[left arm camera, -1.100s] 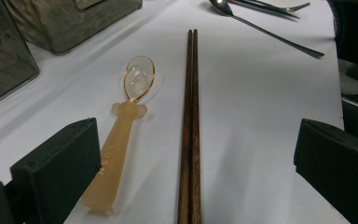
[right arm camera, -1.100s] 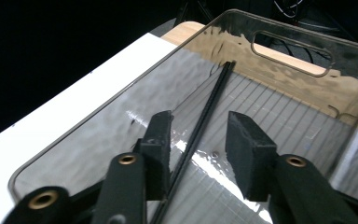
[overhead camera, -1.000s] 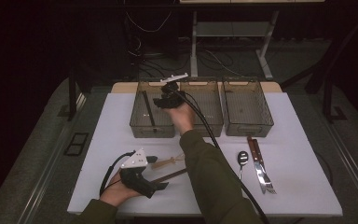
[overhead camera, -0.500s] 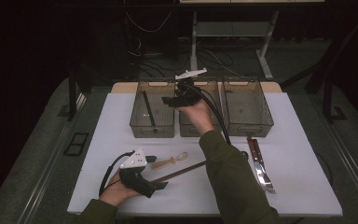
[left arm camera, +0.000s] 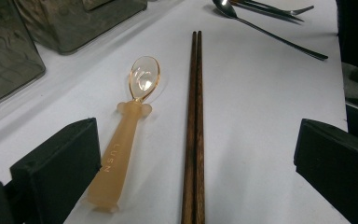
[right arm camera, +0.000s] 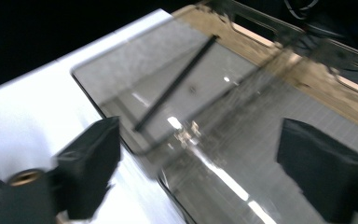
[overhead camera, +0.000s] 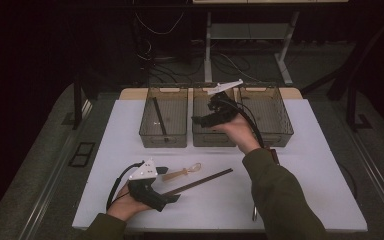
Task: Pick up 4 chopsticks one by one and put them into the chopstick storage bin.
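Note:
A pair of dark wooden chopsticks (overhead camera: 200, 182) (left arm camera: 193, 121) and an amber plastic spoon (overhead camera: 182, 173) (left arm camera: 126, 135) lie side by side on the white table. My left gripper (overhead camera: 172, 197) (left arm camera: 196, 172) rests low at the near left, open, with both their near ends between its jaws, untouched. Another dark chopstick pair (overhead camera: 159, 117) (right arm camera: 177, 84) lies inside the left clear bin (overhead camera: 163, 140). My right gripper (overhead camera: 200, 120) (right arm camera: 200, 172) hovers over the middle bin (overhead camera: 212, 140), tilted toward the left bin. Its jaws have just been opening and hold nothing.
A third clear bin (overhead camera: 275, 125) stands at the back right. A metal spoon (left arm camera: 270, 28) and a fork (left arm camera: 279, 9) lie on the table's right side, beyond the right forearm (overhead camera: 275, 195). A wooden strip runs behind the bins.
My right gripper has moved rightward from over the left bin to over the middle bin, rising slightly, its jaws spreading. The left gripper has stayed put.

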`<state>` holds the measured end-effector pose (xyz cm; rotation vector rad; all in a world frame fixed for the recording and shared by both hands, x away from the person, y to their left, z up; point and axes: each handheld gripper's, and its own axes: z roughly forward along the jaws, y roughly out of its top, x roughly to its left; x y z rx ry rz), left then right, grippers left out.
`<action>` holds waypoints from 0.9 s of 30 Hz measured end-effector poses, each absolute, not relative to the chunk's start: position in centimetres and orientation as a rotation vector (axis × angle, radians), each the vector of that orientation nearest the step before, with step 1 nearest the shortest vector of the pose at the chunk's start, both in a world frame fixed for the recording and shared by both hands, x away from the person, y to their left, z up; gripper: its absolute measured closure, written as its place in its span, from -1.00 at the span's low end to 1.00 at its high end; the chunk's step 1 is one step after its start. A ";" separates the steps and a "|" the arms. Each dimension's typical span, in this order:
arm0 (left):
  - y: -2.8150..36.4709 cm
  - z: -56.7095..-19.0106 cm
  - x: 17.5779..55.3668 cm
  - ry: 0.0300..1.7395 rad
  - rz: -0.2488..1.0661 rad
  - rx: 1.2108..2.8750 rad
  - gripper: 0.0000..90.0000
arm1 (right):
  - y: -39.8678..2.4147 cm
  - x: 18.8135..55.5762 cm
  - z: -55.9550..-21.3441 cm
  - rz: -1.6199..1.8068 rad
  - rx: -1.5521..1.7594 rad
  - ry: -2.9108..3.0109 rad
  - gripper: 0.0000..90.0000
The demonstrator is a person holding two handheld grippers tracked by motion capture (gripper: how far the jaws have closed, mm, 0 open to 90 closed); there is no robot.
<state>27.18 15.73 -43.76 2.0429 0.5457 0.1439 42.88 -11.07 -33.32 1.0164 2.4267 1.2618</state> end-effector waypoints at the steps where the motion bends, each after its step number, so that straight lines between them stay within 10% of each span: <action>1: 15.7 -43.8 27.1 0.553 0.140 2.041 -1.00 | -11.4 42.6 -33.4 1.252 1.010 2.425 -0.72; 27: 15.7 -43.9 27.3 0.560 0.150 2.064 -1.00 | -21.9 35.5 -37.9 1.342 0.981 2.372 -0.92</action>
